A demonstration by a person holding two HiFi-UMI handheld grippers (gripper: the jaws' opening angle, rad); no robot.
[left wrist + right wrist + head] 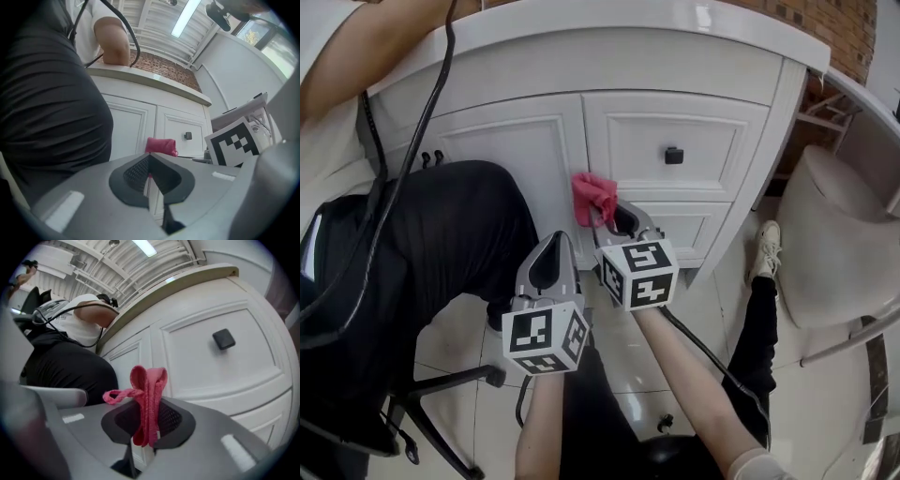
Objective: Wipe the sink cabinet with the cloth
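Note:
A pink cloth [592,196] [146,401] [161,145] is pinched in my right gripper [609,217] [147,427], folded and sticking up from the shut jaws. It is held against the white sink cabinet [661,150] [206,366], at the strip between the left door [502,150] and the drawer with a black knob [674,155] [223,339]. My left gripper [558,246] [149,166] hangs just left of the right one, jaws shut with nothing between them, a little short of the cabinet.
A person in black clothing [422,244] sits on an office chair [441,394] at the left, close to the cabinet door. Cables [412,131] hang over the countertop edge. A white toilet [834,234] stands at the right. A shoe [766,248] rests on the tiled floor.

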